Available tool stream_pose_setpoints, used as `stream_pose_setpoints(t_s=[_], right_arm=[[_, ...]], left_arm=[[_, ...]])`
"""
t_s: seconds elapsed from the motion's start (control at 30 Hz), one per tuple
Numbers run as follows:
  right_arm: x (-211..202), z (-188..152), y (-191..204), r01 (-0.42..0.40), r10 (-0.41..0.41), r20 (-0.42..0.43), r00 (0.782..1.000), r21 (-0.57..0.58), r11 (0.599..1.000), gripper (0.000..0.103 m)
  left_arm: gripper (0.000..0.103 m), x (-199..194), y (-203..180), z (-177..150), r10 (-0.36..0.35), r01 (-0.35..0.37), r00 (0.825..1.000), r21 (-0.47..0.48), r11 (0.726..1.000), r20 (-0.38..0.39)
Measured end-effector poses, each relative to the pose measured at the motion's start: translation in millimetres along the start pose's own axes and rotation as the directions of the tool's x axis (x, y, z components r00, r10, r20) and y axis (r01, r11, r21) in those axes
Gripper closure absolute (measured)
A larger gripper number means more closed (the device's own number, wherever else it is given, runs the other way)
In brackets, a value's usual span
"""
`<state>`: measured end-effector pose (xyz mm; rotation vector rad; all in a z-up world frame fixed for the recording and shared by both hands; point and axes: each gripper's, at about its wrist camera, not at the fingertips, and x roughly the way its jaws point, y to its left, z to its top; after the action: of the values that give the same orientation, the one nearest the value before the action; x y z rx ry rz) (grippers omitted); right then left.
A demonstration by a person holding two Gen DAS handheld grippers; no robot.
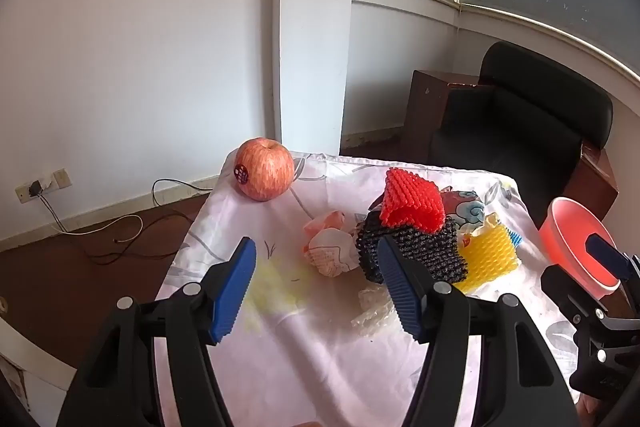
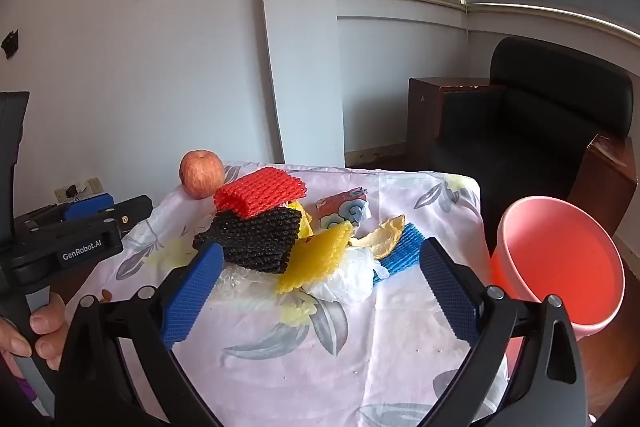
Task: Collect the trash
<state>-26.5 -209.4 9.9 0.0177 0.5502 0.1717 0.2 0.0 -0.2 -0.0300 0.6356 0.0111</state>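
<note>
Soft daylight, evenly bright; faint shadows under objects; sharp centre; strong fisheye bending and black vignette at corners.

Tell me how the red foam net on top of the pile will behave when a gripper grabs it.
The red foam net looks like open mesh foam, so it is probably very light and will squash between the pads. It lies folded atop the black foam net, so it may unfold or flop when lifted. Its ridged surface should resist slipping.
</note>
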Motion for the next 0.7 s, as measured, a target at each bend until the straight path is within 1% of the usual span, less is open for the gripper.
stream_pose_setpoints(t_s=[0.3, 0.7], right_arm=[[-0.2, -0.2, -1.3, 0.003, -0.003, 0.008, 1.000, 0.002, 1.000, 0.004], [-6.8, 3.0, -5.8, 0.017, -0.018, 0.048, 0.999, 0.011, 1.000, 0.004]], left_arm=[[0.040, 0.4, -1.5, 1.5, -0.003, 0.003, 1.000, -0.002, 1.000, 0.001], [0.040, 0.5, -1.6, 2.6, -0.005, 0.005, 1.000, -0.004, 1.000, 0.008]])
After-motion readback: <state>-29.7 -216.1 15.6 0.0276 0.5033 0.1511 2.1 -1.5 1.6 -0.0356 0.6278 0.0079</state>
